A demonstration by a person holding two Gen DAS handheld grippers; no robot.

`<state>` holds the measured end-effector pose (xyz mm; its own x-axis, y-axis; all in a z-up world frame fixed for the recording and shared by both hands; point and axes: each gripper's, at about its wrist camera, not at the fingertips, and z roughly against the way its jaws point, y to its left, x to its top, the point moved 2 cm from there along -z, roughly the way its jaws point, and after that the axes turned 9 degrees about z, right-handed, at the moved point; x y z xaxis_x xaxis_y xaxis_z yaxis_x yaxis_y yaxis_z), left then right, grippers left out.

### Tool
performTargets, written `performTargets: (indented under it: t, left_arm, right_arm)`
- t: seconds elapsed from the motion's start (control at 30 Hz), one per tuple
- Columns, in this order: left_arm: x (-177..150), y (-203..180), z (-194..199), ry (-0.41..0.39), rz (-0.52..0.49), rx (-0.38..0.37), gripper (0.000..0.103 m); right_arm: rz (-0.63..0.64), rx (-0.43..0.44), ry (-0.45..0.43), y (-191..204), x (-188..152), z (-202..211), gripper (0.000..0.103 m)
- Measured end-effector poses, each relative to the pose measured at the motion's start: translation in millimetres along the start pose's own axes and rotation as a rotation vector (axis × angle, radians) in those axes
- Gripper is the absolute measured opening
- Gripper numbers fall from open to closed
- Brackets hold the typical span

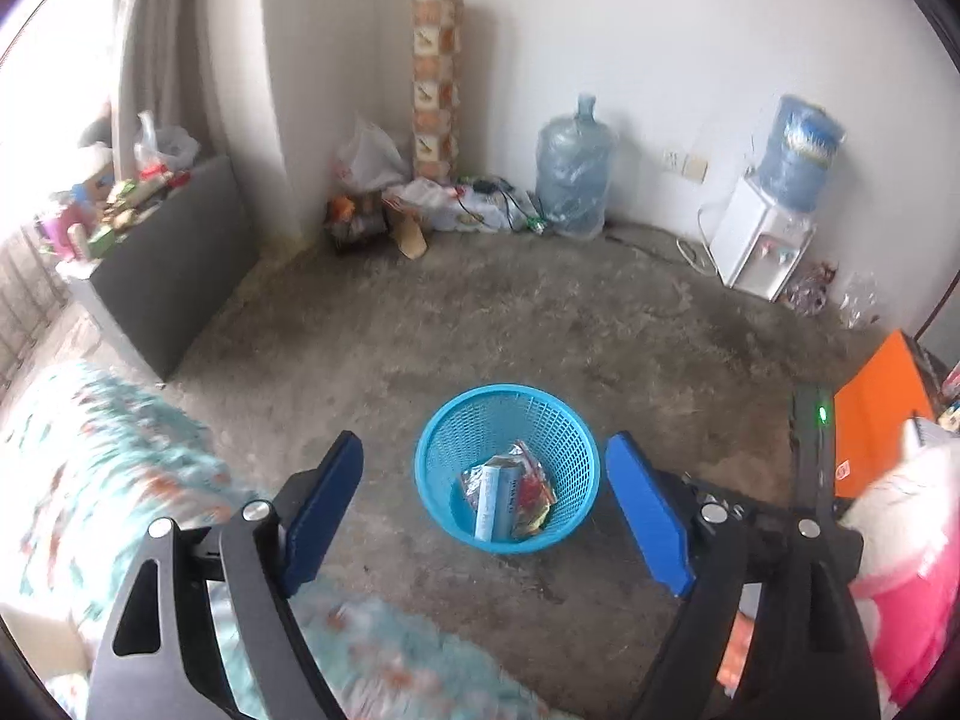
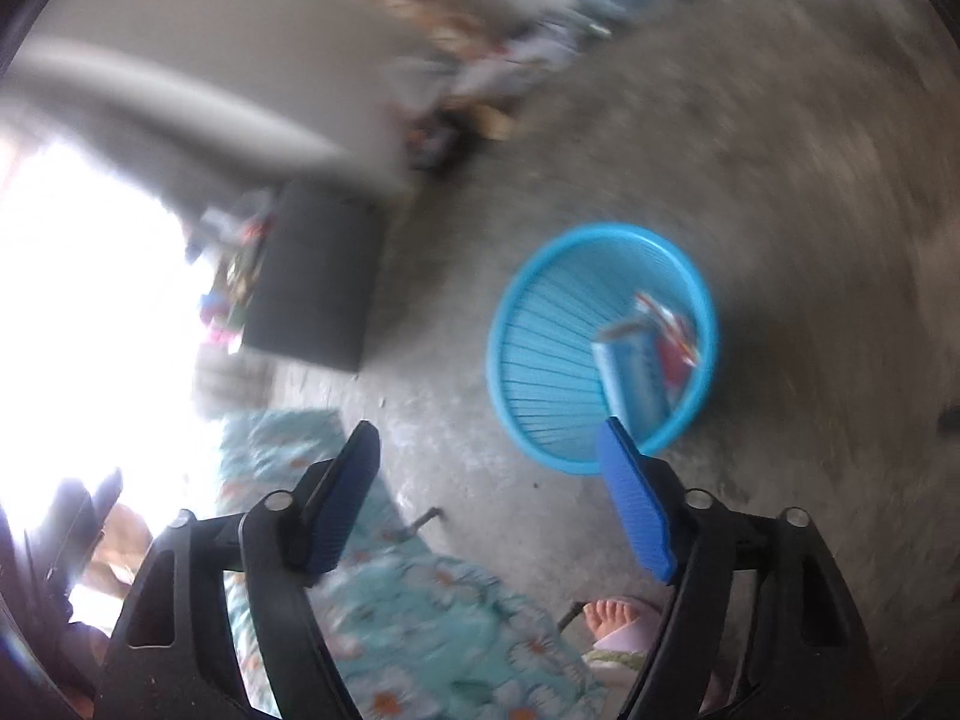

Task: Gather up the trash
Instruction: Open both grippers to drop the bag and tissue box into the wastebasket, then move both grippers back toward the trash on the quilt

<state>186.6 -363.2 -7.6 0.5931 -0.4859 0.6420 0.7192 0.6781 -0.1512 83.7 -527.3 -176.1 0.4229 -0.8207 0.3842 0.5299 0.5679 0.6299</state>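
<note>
Both grippers' jaws wide, angled floorward

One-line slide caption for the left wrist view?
Open left gripper above blue basket holding a light-blue box and wrappers.

blurred blue basket [image 2: 602, 348] beyond spread right gripper [image 2: 489, 462]

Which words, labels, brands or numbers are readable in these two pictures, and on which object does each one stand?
No text can be read.
Large blue water bottle on the white dispenser: white label print, too blurred.
Light blue box in the round blue mesh basket: dark print, too small.
Red and silver wrappers beside it: illegible.
Orange flat box: small mark, illegible.
Right wrist view: motion blur, nothing readable.
</note>
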Motion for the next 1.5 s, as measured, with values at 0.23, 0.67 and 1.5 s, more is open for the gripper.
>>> performTargets:
  t: [0.23,0.67,1.5]
  left_arm:
    - [-32.4,37.0,112.2,-0.142,0.076,0.036,0.083]
    - [-128.6,134.0,245.2,-0.263,0.267,0.245,0.083]
    - [-294.7,288.9,370.2,-0.408,0.748,0.584,0.083]
  right_arm:
    - [0.237,0.077,0.022,101.2,-17.9,34.2,0.093]
    - [0.714,-0.115,0.018,222.0,-107.7,53.3,0.095]
    - [0.772,0.357,0.244,328.0,-200.0,20.1,0.095]
